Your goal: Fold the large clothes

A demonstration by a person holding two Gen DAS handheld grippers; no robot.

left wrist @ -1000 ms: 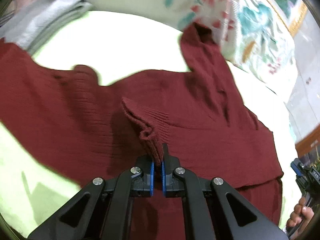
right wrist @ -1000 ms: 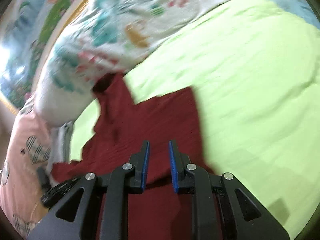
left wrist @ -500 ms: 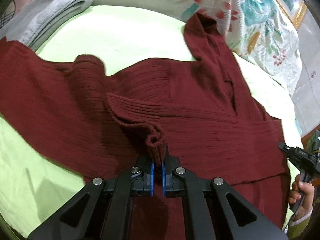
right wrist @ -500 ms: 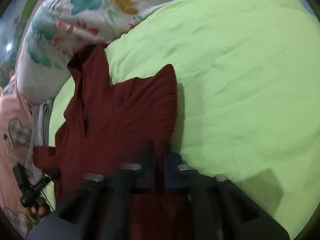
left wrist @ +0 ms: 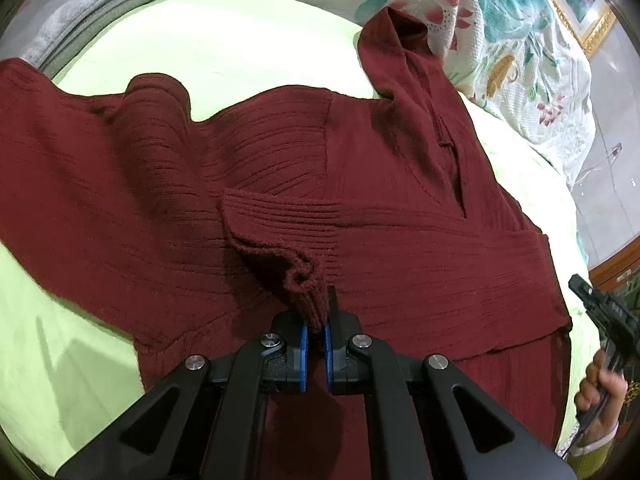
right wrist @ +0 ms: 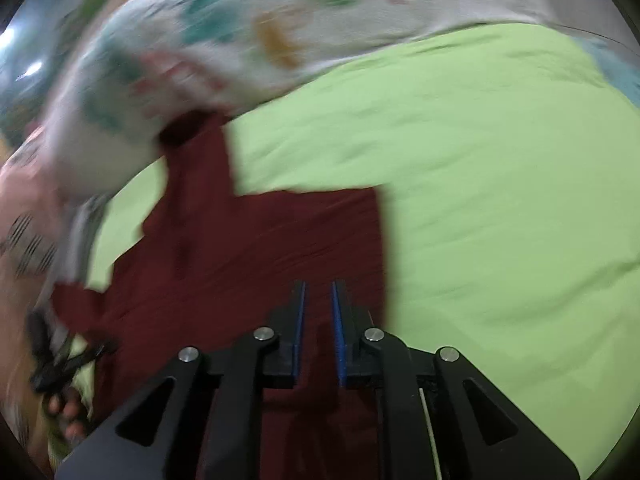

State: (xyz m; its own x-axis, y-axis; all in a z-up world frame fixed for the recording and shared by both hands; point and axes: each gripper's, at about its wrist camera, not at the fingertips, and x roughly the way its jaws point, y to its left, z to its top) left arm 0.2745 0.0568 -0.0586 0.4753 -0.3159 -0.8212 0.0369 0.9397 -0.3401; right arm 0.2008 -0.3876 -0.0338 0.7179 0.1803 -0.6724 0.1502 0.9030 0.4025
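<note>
Left wrist view: left gripper (left wrist: 315, 322) pinched tight on a bunched sleeve cuff (left wrist: 298, 280) of the maroon sweater (left wrist: 400, 208), spread flat over the lime-green bedsheet (left wrist: 248, 44); folded grey cloth (left wrist: 88, 4) far left, floral quilt (left wrist: 512, 52) beyond, a hand (left wrist: 600, 398) at the right edge. Right wrist view, blurred: right gripper (right wrist: 319, 292) with jaws just reopened, slightly parted, nothing clamped, above the sweater's edge; floral quilt behind.

Black tongs (left wrist: 314, 344) – blue pads (left wrist: 303, 354), silver screws; yellow-green sleeve (left wrist: 591, 450) w/ white cuff.
</note>
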